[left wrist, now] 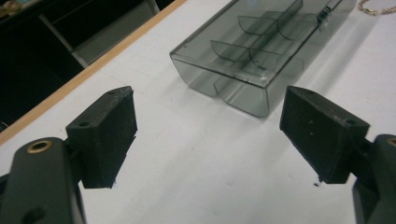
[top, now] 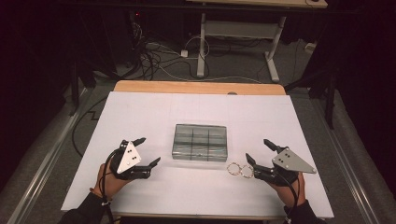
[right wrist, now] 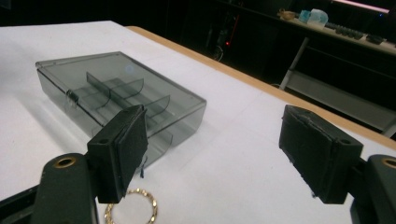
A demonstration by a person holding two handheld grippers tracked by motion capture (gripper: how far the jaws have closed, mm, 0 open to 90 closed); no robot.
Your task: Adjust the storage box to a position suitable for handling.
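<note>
A smoky clear plastic box (top: pixel 200 142) with inner dividers lies closed in the middle of the white table cover; it also appears as the box (left wrist: pixel 252 51) and the box (right wrist: pixel 116 95). Two gold rings (top: pixel 239 169) lie just in front of its right corner, one gold ring (right wrist: pixel 132 211) close under my right gripper's left pad. My left gripper (top: pixel 150 150) rests open left of the box, nothing between its pads (left wrist: pixel 109 135). My right gripper (top: pixel 259 151) rests open to the right of the rings, empty, pads (right wrist: pixel 122 149) wide apart.
The white cover (top: pixel 140 112) lies over a wooden table whose far edge (top: pixel 196 87) shows. Beyond it are a desk frame (top: pixel 240 32) and loose cables (top: pixel 159 60) on the floor. A metal rail (top: pixel 46 154) runs along the left.
</note>
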